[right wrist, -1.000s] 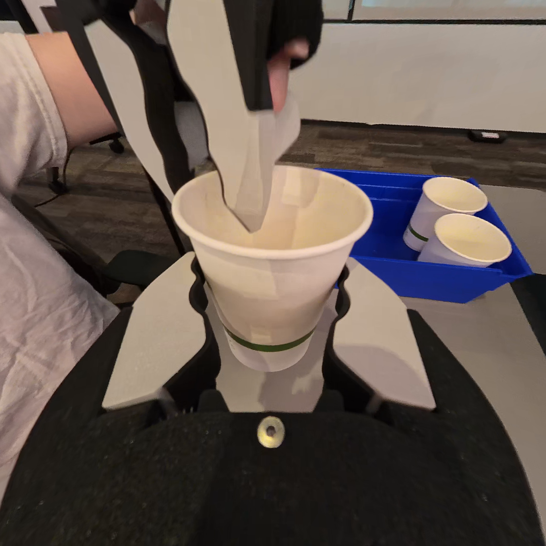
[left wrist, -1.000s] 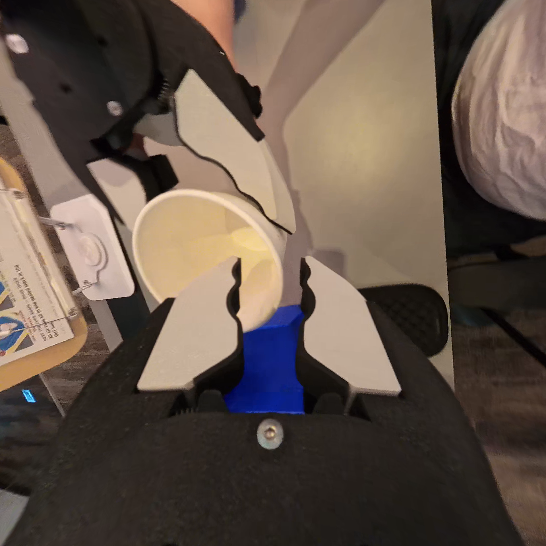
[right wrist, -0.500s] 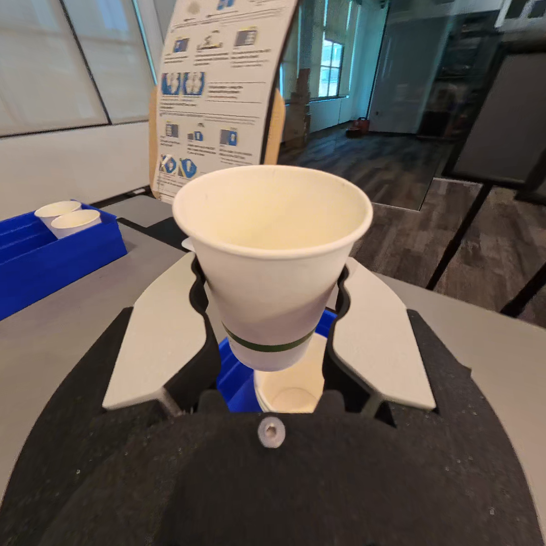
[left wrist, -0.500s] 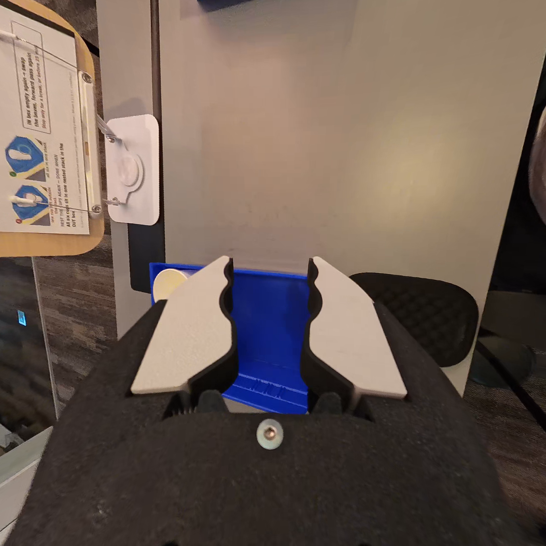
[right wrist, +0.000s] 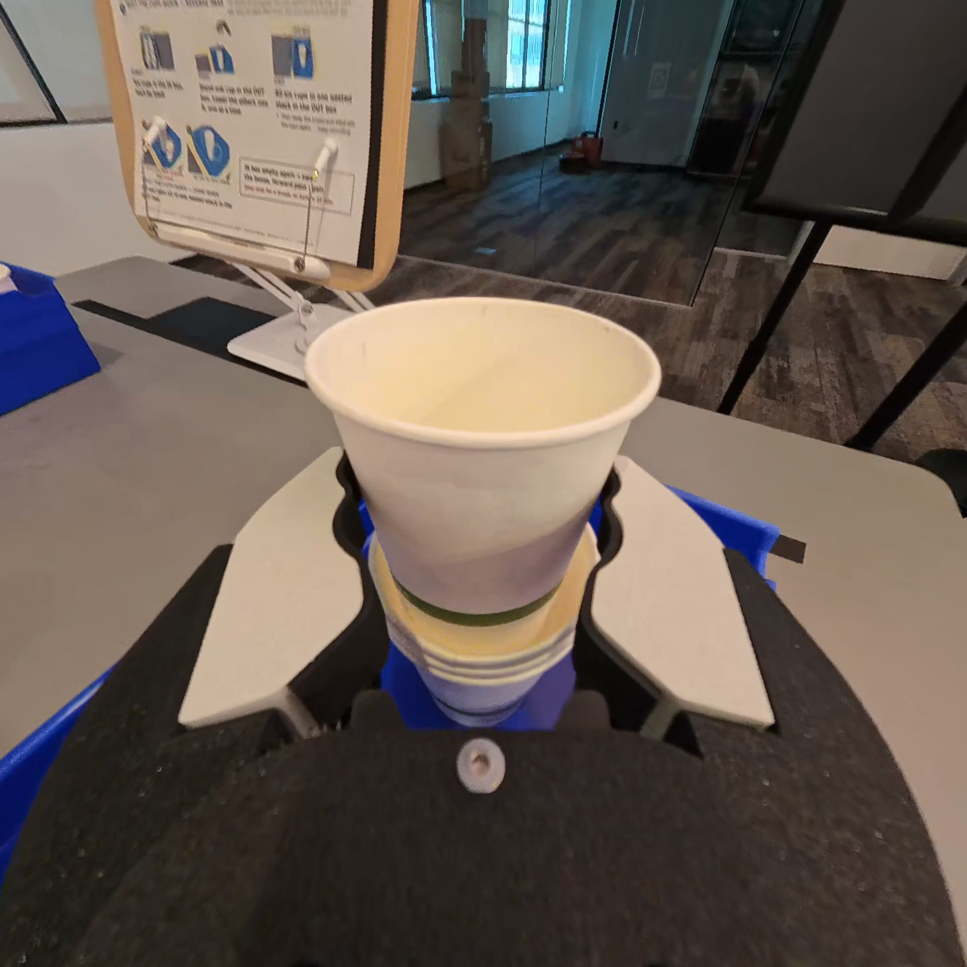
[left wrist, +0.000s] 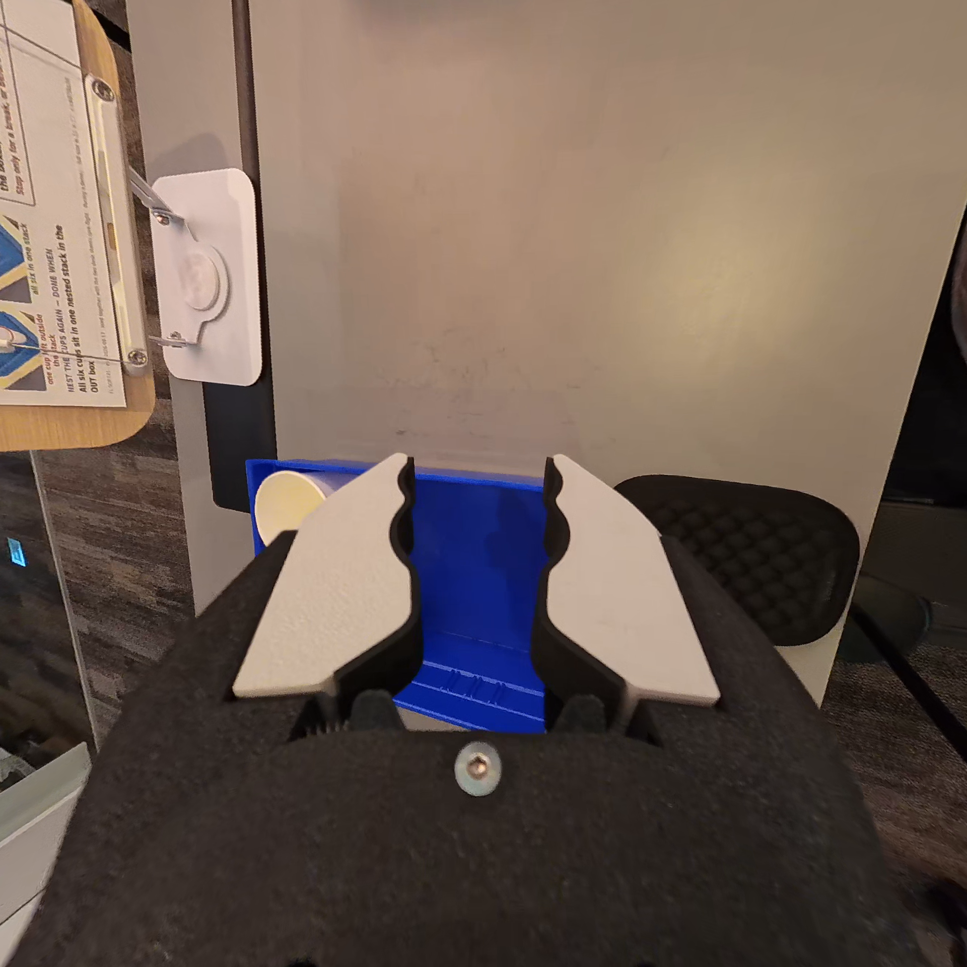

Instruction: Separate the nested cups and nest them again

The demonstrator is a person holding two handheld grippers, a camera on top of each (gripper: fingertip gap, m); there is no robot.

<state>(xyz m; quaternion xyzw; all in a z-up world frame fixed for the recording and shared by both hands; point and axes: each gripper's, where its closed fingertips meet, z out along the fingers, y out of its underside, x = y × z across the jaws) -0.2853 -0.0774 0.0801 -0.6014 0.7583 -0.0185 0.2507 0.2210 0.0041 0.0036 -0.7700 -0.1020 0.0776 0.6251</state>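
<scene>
Right gripper: jaws clamp white paper cup with green band by mid-wall, rim up, so base drops straight. Cup base partly inside nested stack of white paper cups standing in blue plastic bin on grey table; not fully seated.

Left gripper: jaws parted, empty, over second blue plastic bin, likely for next pick. One white paper cup there, partly hidden by left finger.

Instruction board on stand behind.

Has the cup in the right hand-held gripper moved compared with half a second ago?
Yes. The cup in the right hand-held gripper has gone down: its bottom now sits inside the stack of cups in the blue box, not above it.
</scene>
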